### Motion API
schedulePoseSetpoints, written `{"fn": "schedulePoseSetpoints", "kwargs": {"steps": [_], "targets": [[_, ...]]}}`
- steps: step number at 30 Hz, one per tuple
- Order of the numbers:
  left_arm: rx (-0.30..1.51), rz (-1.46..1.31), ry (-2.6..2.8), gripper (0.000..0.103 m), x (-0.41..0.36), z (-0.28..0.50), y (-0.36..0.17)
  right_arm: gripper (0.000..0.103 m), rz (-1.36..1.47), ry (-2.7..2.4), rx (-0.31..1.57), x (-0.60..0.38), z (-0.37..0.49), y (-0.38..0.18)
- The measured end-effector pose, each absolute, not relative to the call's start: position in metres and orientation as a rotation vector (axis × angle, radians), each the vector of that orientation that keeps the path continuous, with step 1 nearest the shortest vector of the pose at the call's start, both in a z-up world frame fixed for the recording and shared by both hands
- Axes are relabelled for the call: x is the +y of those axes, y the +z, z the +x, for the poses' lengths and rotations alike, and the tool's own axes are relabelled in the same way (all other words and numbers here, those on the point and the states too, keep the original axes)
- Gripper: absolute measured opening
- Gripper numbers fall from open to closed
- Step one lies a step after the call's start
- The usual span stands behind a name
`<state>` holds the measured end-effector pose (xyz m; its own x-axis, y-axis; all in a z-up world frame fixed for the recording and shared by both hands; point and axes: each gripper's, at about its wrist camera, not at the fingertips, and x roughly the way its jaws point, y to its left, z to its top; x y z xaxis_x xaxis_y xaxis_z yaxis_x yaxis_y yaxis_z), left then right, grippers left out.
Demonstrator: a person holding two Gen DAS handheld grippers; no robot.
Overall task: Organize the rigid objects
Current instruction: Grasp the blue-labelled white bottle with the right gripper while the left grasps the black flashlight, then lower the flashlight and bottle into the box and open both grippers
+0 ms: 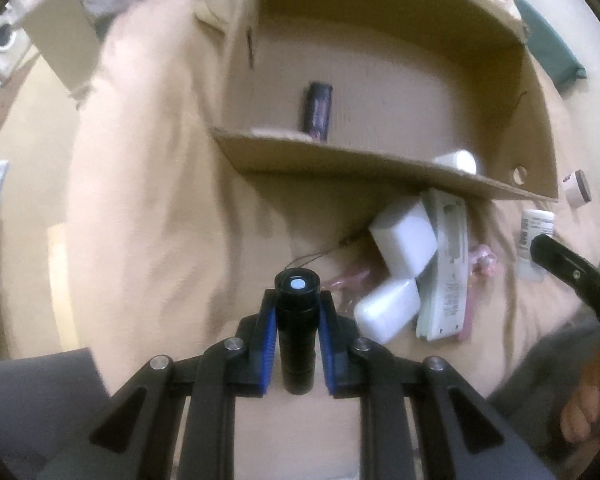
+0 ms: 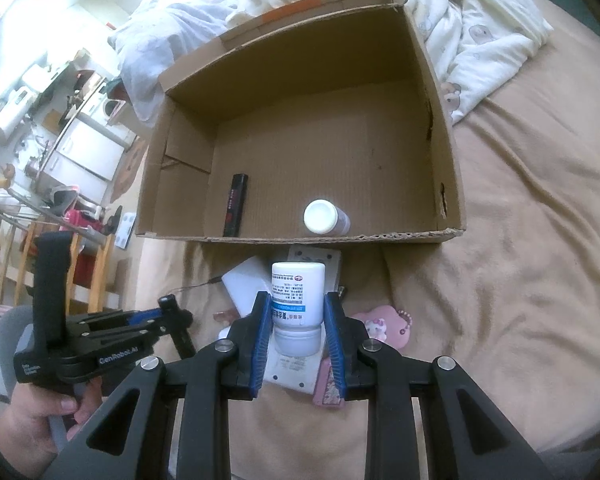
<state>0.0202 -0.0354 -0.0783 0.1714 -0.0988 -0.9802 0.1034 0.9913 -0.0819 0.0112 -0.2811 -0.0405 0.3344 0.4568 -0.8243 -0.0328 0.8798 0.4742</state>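
L gripper [image 1: 298,312] gripping flashlight [image 1: 297,320], box [image 1: 380,168] ahead

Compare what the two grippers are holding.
The left gripper clamps a slim black flashlight; the right gripper clamps a wider white bottle with a printed label. The flashlight's lens points forward; the bottle's cap faces the camera. Both are held outside the box.

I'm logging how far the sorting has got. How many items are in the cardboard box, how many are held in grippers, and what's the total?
In the brown cardboard box: 2, a slim black stick-shaped item and a white-capped bottle.
In grippers: 2, a black cylindrical flashlight in the left gripper and a white labelled plastic bottle in the right gripper.
Total: 4.
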Motion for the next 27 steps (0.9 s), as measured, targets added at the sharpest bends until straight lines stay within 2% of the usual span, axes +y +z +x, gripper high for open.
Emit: {"fn": "schedulePoseSetpoints", "kwargs": {"steps": [9,27], "targets": [[1.213,0.083,-0.093,0.017,-0.027,-0.001,-0.026,0.028,0.383,0.340,1.153,-0.279,0.004,-0.028],[1.066,0.070,-0.104,0.017,-0.033,0.011,0.040,0.028,0.353,0.354,1.097,-0.277,0.004,-0.016]]}}
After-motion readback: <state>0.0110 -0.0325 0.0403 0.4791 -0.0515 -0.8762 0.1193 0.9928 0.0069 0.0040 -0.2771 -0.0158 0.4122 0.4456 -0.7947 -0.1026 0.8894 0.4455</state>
